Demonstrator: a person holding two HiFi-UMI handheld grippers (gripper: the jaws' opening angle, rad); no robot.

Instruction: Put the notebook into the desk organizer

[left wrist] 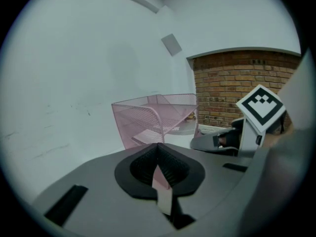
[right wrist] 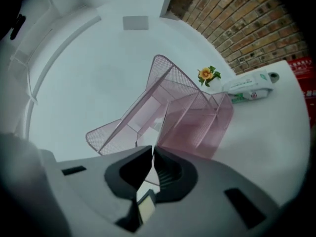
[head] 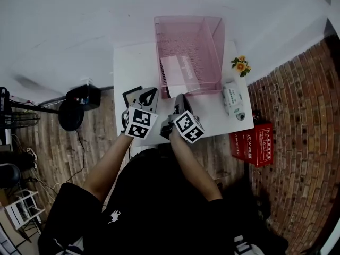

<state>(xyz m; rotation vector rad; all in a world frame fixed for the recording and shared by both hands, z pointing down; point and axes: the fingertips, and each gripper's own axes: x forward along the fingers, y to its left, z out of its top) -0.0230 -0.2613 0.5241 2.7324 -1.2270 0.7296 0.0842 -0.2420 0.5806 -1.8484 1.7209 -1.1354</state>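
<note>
The pink mesh desk organizer (head: 212, 41) stands at the far side of the white table (head: 130, 68). A pale notebook (head: 179, 70) lies inside it, its near edge at the organizer's open front. Both grippers hover over the table's near edge, short of the organizer. My left gripper (head: 149, 96) is shut with nothing in it. My right gripper (head: 180, 101) is beside it, shut and empty too. The left gripper view shows the closed jaws (left wrist: 158, 145) with the organizer (left wrist: 148, 115) beyond. In the right gripper view the shut jaws (right wrist: 152, 150) point at the organizer (right wrist: 197, 122) and the notebook (right wrist: 143, 115).
A pack of wet wipes (head: 232, 97) lies to the right of the organizer, with a small yellow flower (head: 240, 64) behind it. A red box (head: 255, 142) stands on the floor at the table's right. Black equipment (head: 79, 102) sits on the floor to the left.
</note>
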